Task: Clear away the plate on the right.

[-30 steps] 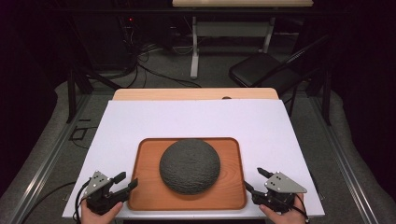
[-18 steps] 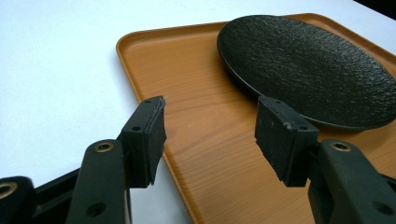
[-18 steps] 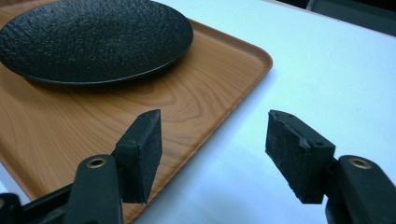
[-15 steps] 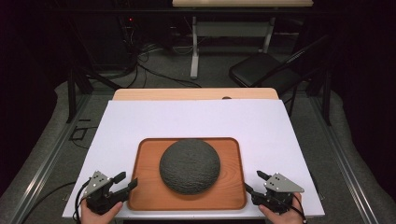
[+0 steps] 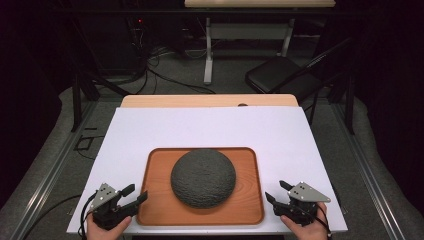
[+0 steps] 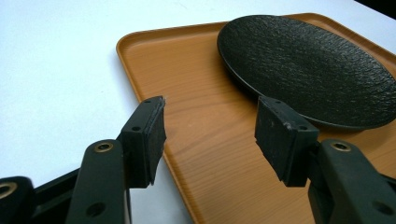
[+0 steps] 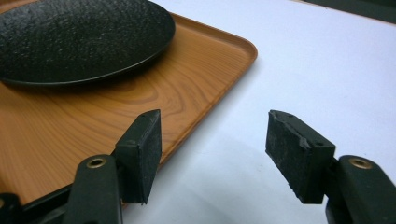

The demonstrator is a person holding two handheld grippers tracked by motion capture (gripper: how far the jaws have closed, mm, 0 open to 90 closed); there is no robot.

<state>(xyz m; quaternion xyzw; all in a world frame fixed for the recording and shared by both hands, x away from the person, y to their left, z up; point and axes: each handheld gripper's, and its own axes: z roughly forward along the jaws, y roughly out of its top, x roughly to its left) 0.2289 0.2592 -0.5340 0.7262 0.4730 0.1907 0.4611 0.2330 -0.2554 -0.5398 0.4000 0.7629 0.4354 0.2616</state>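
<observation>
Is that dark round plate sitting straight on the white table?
No, in the high view the dark plate rests on a wooden tray, and the tray lies on the white table.

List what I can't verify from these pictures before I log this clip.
- Tray floor beneath the dark plate: covered by the plate, high view.
- Tray's near edge: hidden by the left claw, left gripper view.
- Plate's left part: cut off by the frame edge, right gripper view, past the right claw.

left gripper (image 5: 134, 195) and right gripper (image 5: 276, 192), each hand-held, low, fingers (image 6: 148, 135) spread wide apart
</observation>
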